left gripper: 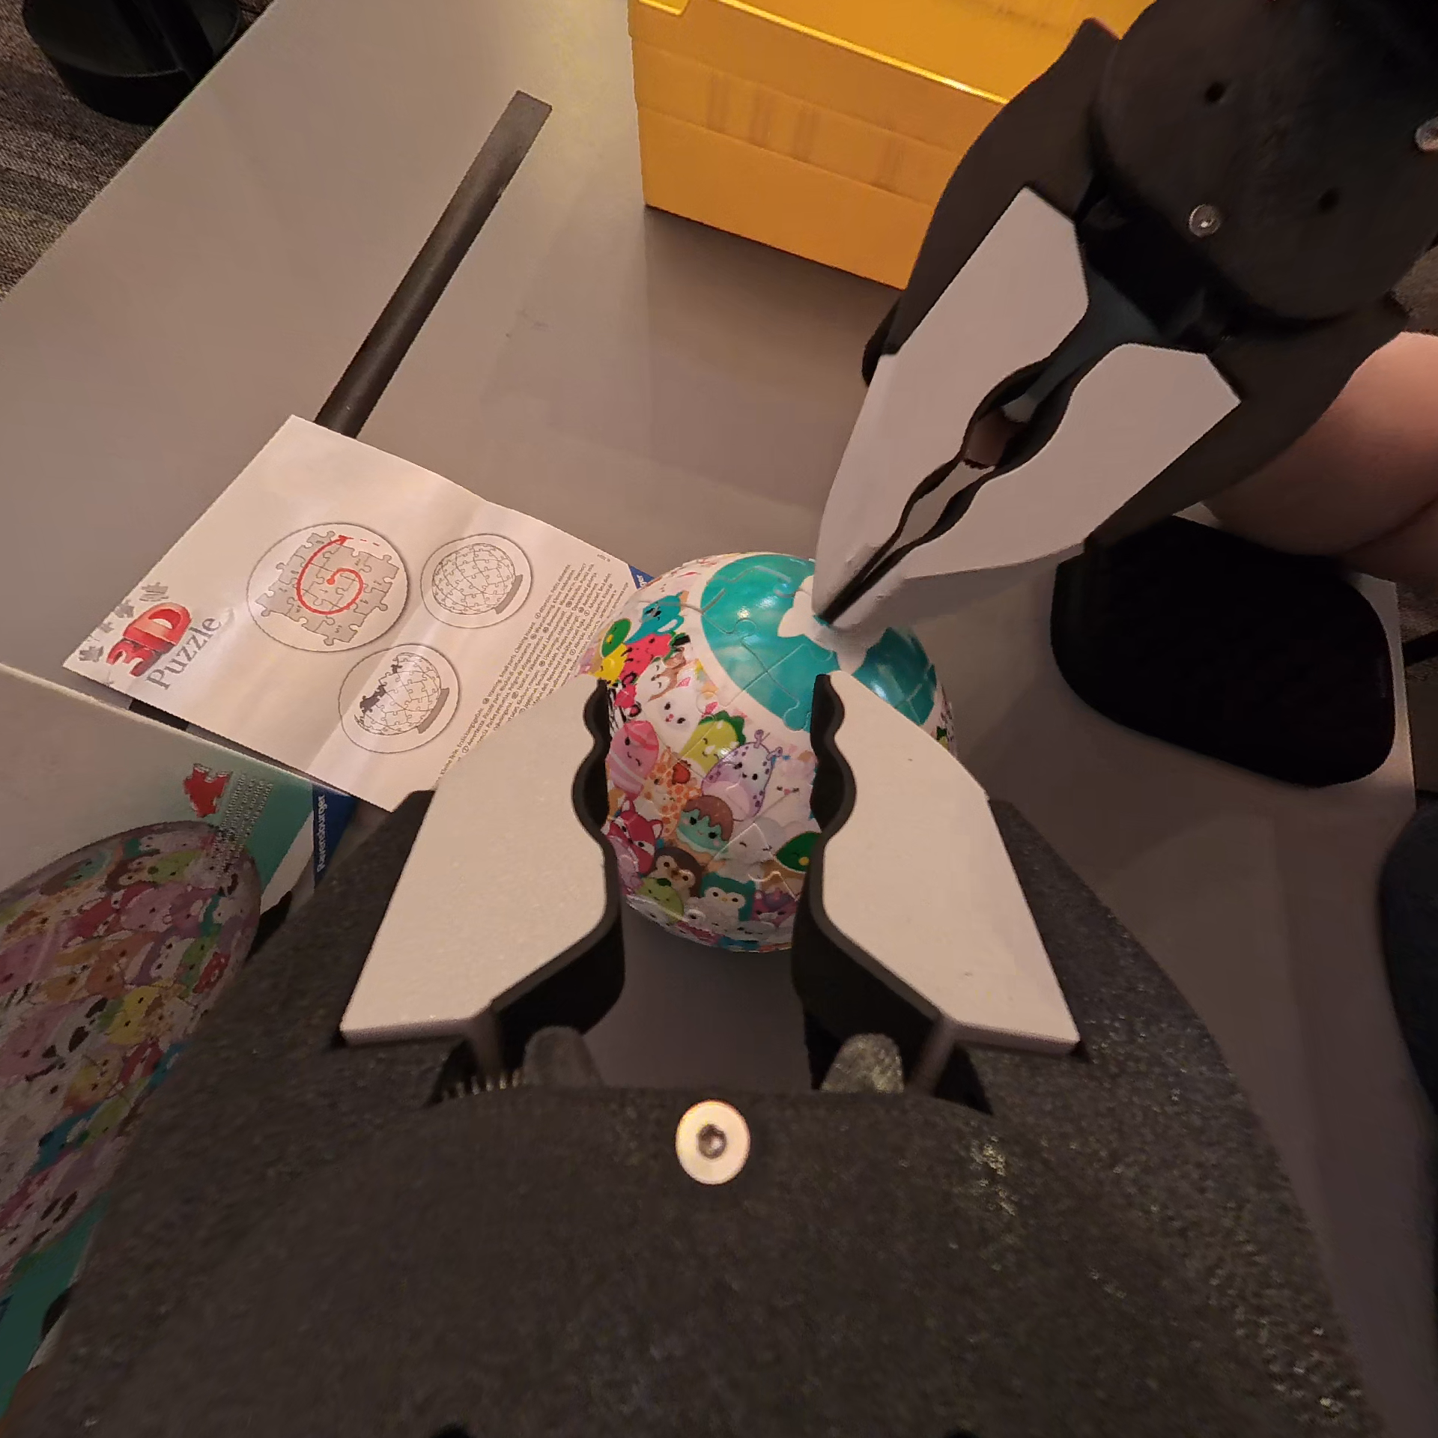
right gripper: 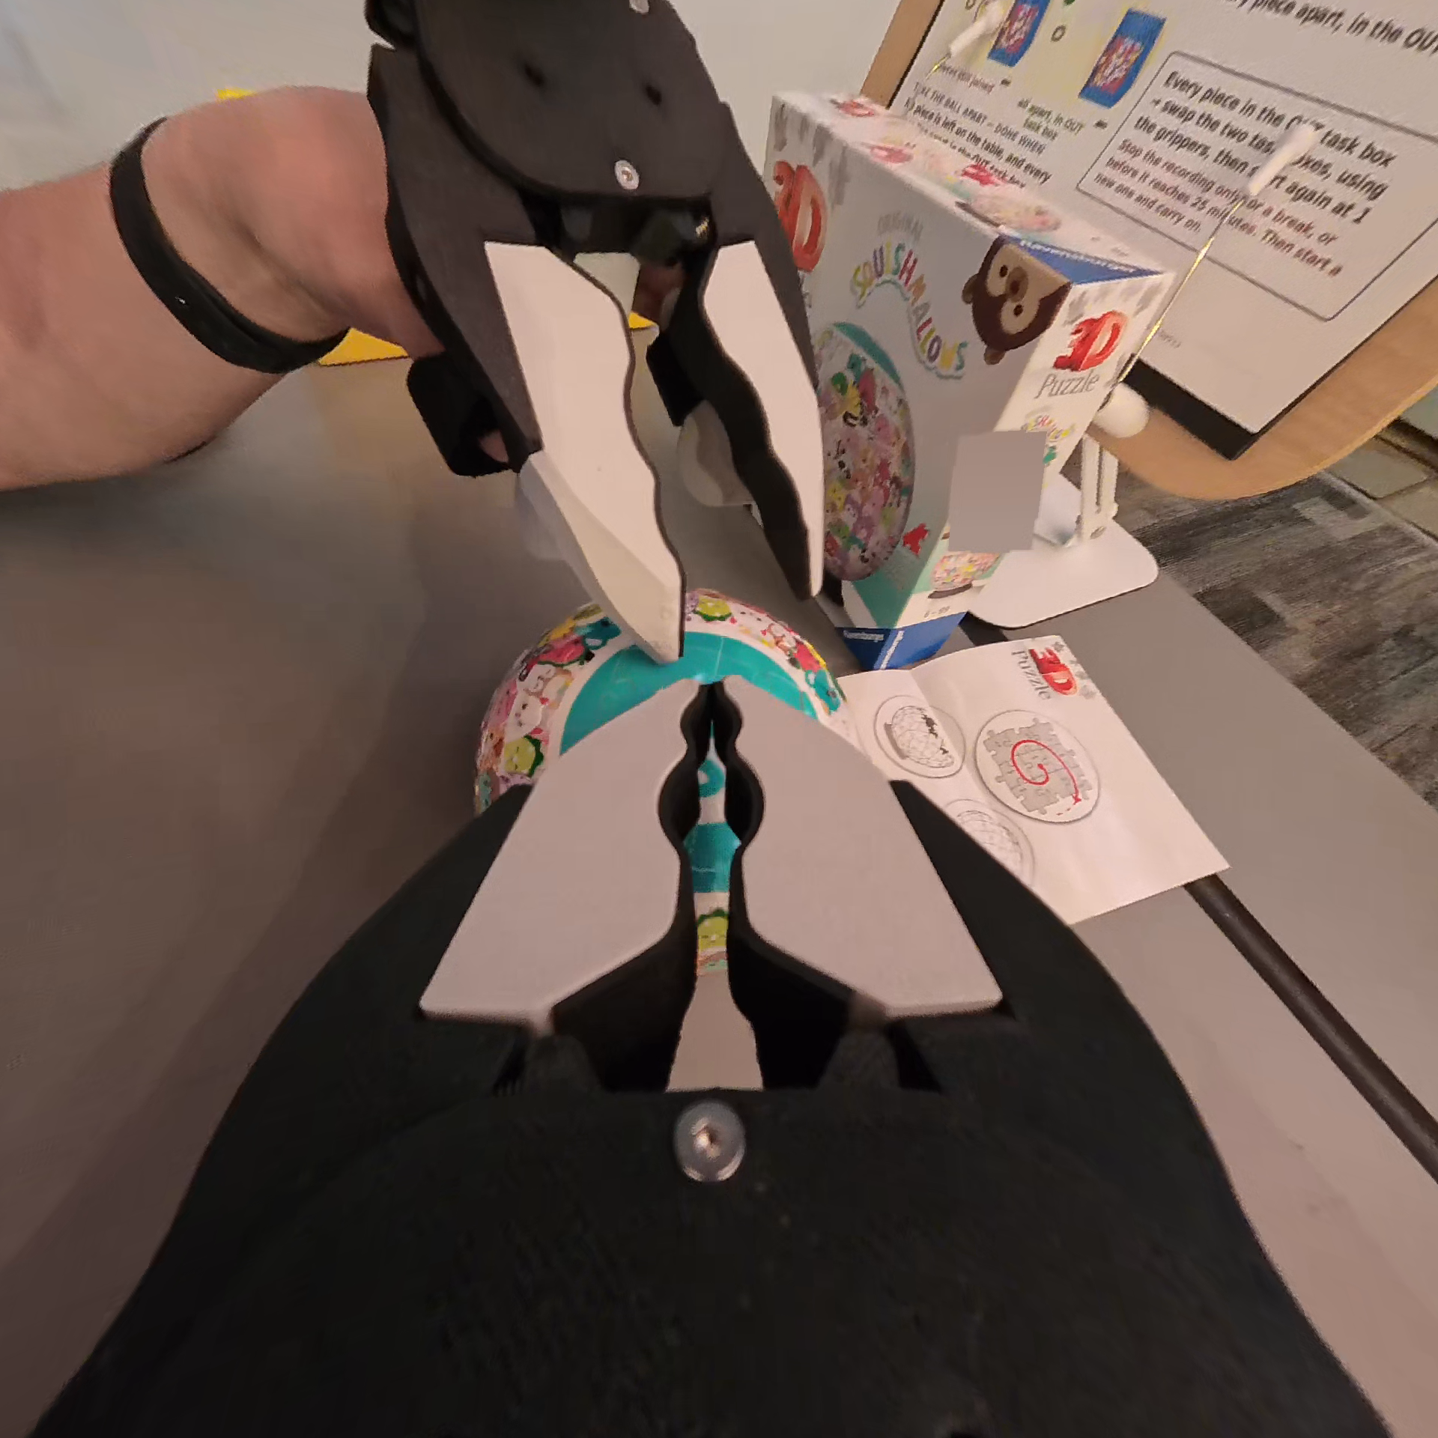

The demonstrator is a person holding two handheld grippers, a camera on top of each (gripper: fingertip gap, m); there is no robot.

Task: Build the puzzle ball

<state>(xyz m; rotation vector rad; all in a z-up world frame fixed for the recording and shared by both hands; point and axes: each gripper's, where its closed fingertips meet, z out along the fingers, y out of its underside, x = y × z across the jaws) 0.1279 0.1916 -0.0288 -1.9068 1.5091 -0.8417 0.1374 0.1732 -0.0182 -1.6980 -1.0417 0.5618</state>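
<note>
Both grippers are positioned at the puzzle ball [left gripper: 704, 786]: left gripper [left gripper: 712, 692] jaws spread around it, right gripper [right gripper: 710, 689] jaws closed on its teal cap.

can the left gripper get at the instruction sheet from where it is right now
Probably yes. The left gripper is open around the puzzle ball, and the instruction sheet lies flat just left of it with nothing on top. It would need to leave the ball first.

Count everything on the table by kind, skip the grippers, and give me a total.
Puzzle ball: 1
Puzzle box: 1
Instruction leaflet: 1
Yellow box: 1
Black pad: 1
White stand: 1
Total: 6
</note>
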